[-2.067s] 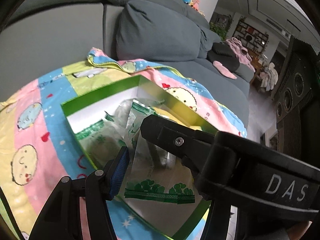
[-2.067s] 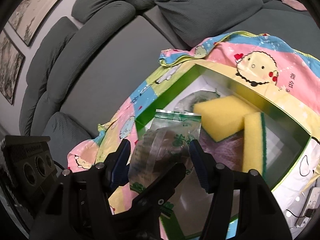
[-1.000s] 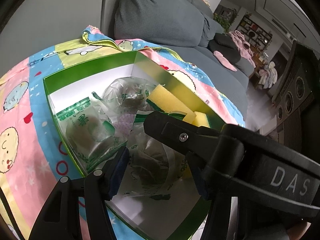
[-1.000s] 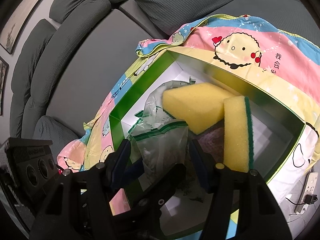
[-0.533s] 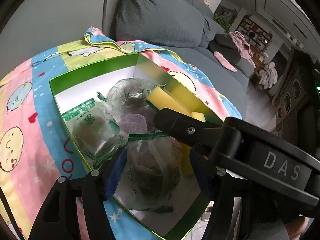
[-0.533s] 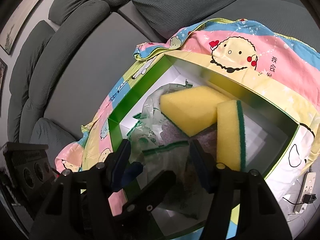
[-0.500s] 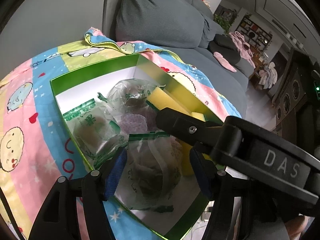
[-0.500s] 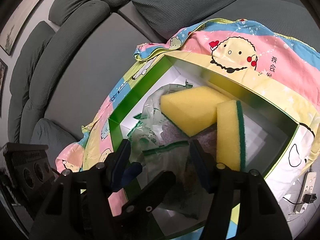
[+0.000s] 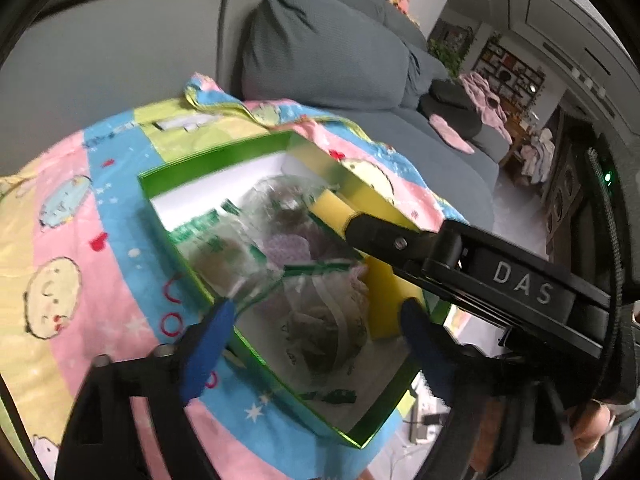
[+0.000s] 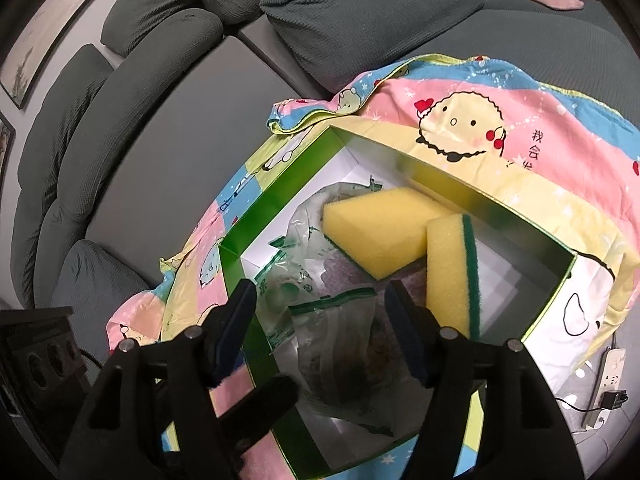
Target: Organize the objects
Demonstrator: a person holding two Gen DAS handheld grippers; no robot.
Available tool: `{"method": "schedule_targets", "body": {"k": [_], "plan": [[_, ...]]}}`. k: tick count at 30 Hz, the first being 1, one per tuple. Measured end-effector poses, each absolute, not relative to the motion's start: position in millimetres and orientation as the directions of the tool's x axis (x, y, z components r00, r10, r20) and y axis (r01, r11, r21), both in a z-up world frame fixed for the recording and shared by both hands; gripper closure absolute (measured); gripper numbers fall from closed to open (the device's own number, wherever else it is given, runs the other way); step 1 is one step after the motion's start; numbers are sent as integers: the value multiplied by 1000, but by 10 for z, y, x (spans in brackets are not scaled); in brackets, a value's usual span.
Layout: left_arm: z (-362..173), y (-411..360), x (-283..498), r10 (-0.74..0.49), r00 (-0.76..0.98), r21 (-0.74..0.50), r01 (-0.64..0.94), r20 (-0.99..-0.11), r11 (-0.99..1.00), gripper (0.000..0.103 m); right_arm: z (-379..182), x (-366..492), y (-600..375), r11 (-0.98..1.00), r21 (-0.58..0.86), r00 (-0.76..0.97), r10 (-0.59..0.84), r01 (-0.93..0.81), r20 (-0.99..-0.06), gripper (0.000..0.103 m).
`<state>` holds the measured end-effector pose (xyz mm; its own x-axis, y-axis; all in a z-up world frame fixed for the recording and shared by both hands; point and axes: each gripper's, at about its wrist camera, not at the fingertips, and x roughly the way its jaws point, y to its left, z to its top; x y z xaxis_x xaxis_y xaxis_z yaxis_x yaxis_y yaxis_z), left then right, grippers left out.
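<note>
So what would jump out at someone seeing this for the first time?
Probably the shiny green box sitting open on a bright cartoon blanket spread over a grey sofa. Inside it two yellow sponges lean together at the far side, beside clear plastic bags with green print. Two black tools with blue-padded jaws hang open over the box.

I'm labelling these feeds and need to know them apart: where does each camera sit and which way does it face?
Left wrist: rides the left gripper, looking down into the green-rimmed cardboard box; its blue-padded fingers and the right gripper's black arm show.
Right wrist: rides the right gripper, looking down into that box towards the grey sofa.
Shared: box, yellow sponges, clear plastic bags, cartoon blanket.
</note>
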<state>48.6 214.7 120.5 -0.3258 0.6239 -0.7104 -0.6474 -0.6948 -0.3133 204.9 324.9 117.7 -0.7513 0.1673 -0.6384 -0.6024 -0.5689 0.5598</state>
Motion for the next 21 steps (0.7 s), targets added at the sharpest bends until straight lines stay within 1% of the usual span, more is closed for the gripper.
{"method": "schedule_targets", "body": {"k": [2, 4, 7, 10, 16, 21], "plan": [[1247, 2081, 494, 625, -345, -310, -643, -700, -701, 15, 1203, 2068, 3233, -571, 550, -747, 181, -609, -639, 35], [1264, 2024, 499, 625, -355, -313, -633, -696, -708, 11, 1235, 2087, 3216, -573, 536, -740, 199, -620, -642, 32], [1284, 1956, 503, 629, -364, -323, -623, -687, -713, 11, 1286, 2120, 3176, -577, 507, -725, 233, -640, -648, 29], [1274, 1884, 486, 642, -364, -343, -615, -675, -710, 11, 1339, 2150, 3139, -579, 477, -708, 273, -661, -651, 19], [1217, 1757, 451, 658, -362, -389, -585, -660, -712, 11, 1399, 2186, 3065, -581, 421, -671, 321, -697, -668, 19], [1274, 1697, 477, 667, -389, -388, -586, -635, -711, 11, 1467, 2212, 2987, -573, 362, -630, 381, -735, -677, 18]]}}
